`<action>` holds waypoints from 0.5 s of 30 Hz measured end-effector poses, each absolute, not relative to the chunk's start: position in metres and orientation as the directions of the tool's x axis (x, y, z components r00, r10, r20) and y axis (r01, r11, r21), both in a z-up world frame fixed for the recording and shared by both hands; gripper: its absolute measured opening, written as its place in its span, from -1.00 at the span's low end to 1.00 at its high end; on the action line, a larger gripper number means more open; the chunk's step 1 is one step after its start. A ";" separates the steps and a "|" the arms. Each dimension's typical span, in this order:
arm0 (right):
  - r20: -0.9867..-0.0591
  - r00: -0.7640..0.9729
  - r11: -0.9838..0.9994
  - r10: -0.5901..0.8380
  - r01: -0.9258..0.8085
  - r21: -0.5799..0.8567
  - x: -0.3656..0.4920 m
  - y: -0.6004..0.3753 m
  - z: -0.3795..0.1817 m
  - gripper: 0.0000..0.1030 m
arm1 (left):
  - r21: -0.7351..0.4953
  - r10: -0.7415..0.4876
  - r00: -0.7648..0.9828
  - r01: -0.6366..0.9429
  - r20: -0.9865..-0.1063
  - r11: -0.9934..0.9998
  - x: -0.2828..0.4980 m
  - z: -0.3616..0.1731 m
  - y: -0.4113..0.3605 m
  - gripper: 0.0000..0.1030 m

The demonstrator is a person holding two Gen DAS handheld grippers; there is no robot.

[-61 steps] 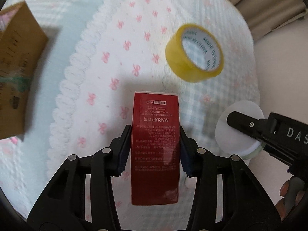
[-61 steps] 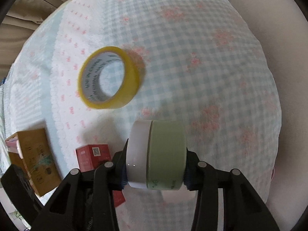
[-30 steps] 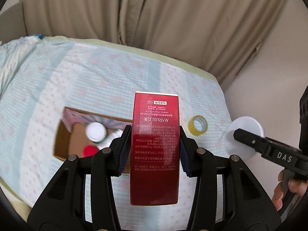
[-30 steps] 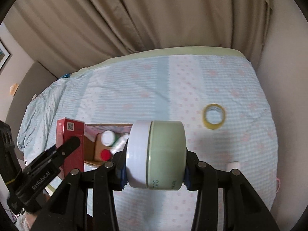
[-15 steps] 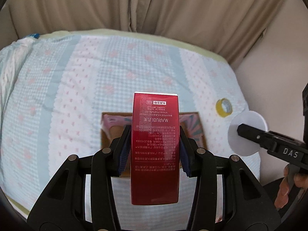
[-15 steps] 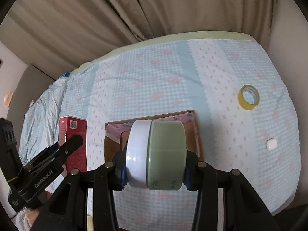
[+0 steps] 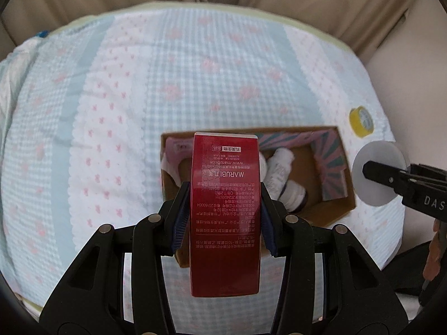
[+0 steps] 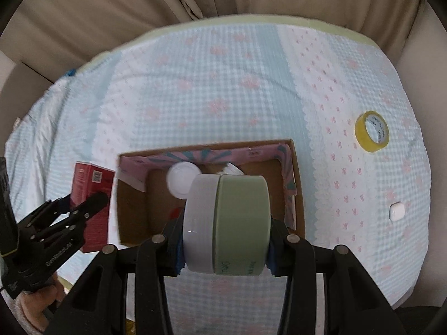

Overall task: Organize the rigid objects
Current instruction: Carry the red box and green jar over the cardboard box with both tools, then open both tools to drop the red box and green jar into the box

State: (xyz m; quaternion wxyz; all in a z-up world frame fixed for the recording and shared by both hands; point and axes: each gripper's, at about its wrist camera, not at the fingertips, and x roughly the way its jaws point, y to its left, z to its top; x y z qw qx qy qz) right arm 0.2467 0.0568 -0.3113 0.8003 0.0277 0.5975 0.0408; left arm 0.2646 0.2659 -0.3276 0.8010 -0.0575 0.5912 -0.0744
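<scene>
Left wrist view: the left gripper [image 7: 225,220] stays clamped on the red Marubi carton [image 7: 225,217], and the right gripper [image 8: 225,241] on the green-and-white jar [image 8: 227,223]. Both have descended over the open cardboard box [image 8: 297,173], so dropping them in looks next. Yellow tape roll [image 8: 372,131] remains farther off on the bedspread [image 8: 223,97].

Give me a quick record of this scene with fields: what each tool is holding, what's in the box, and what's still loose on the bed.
left tool: shut on red carton
right tool: shut on green jar
cardboard box: open, holds white bottles
loose on bedspread: yellow tape roll, small white item
</scene>
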 end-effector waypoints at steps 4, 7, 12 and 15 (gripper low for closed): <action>-0.965 0.247 0.996 0.084 -0.037 0.077 0.261 0.051 -0.344 -0.22 | -0.169 -0.174 0.240 0.042 -0.955 0.985 0.273 -0.362 0.263 -0.20; -0.971 0.231 0.998 0.062 -0.037 0.055 0.273 0.046 -0.368 -0.22 | -0.152 -0.156 0.209 0.035 -0.965 0.988 0.278 -0.387 0.258 -0.20; -0.978 0.207 0.999 0.029 -0.049 0.019 0.290 0.040 -0.405 -0.22 | -0.132 -0.135 0.166 0.032 -0.977 0.991 0.285 -0.416 0.252 -0.20; -0.982 0.190 0.999 0.017 -0.050 0.007 0.297 0.038 -0.418 -0.22 | -0.112 -0.118 0.149 0.047 -0.982 0.993 0.290 -0.427 0.247 -0.20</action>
